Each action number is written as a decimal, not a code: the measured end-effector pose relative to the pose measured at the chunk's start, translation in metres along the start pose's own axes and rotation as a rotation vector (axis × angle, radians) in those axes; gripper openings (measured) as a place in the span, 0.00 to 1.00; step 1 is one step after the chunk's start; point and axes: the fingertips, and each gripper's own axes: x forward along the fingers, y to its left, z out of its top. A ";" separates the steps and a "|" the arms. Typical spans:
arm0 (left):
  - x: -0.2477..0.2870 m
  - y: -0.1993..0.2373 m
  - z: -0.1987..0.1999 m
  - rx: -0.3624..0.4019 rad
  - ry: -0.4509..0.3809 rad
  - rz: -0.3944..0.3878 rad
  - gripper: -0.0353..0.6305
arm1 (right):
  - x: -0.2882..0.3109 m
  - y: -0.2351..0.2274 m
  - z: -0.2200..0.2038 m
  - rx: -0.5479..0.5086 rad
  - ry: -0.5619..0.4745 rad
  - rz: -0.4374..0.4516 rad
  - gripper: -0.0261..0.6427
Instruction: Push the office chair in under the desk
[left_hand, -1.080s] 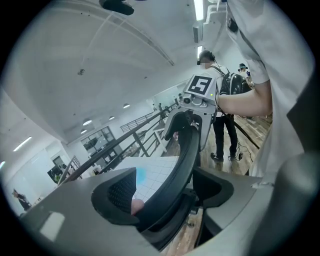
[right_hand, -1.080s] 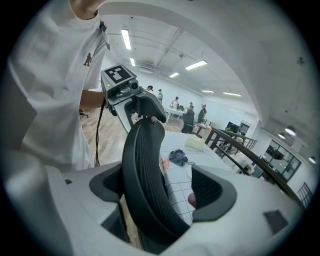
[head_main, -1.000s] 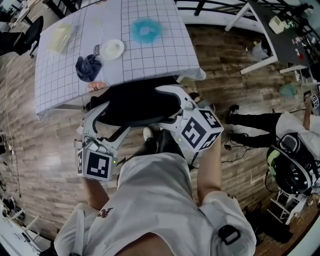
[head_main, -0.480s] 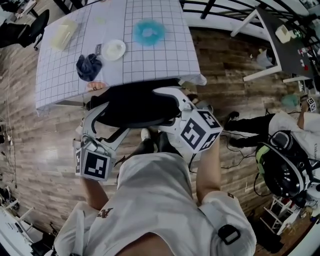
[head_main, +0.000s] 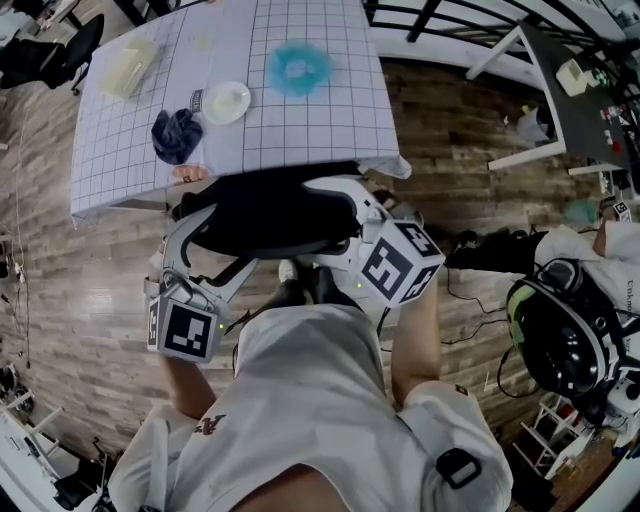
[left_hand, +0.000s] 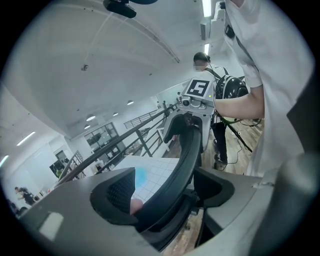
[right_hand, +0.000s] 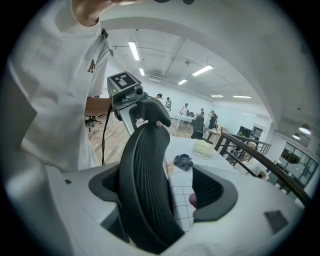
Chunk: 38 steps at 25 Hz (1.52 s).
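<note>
**Chair back at the desk edge, a claw straddling each end**

The wooden floor (head_main: 70, 300) runs under everything. On it stands the desk (head_main: 310, 125), covered by a white cloth with a dark grid that hangs over the near side.

The office chair (head_main: 265, 212) is hard up against that near side. Its black mesh back sits just at the cloth's hem and its seat is hidden beyond it. The chair faces the desk and away from the person holding it. The long axis of the backrest lies crosswise, left to right, along the desk's near edge.

The left gripper (head_main: 192, 225) is at the backrest's left end and the right gripper (head_main: 345, 195) is at its right end.

In the left gripper view, the two jaws of the left gripper (left_hand: 165, 190) stand wide apart with the backrest rim between them. Cloth shows through the gap on one side.

The right gripper (right_hand: 160, 190) is the same in its own view. Its jaws are spread, the mesh lies close to one jaw, and the desk is visible past the other.

On the cloth sit a fluffy blue item (head_main: 298, 66), a pale yellowish container (head_main: 128, 68), a crumpled dark blue cloth (head_main: 176, 133) and a small white dish (head_main: 226, 100).
</note>
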 end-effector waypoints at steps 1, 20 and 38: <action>0.002 0.001 0.001 0.000 0.002 0.002 0.61 | -0.001 -0.002 0.000 -0.002 -0.002 -0.002 0.64; 0.011 0.020 0.000 0.016 -0.017 -0.036 0.63 | 0.006 -0.015 0.003 0.021 -0.030 0.025 0.64; 0.000 0.011 0.003 0.014 -0.066 -0.108 0.61 | 0.005 -0.007 0.002 0.048 -0.011 -0.008 0.67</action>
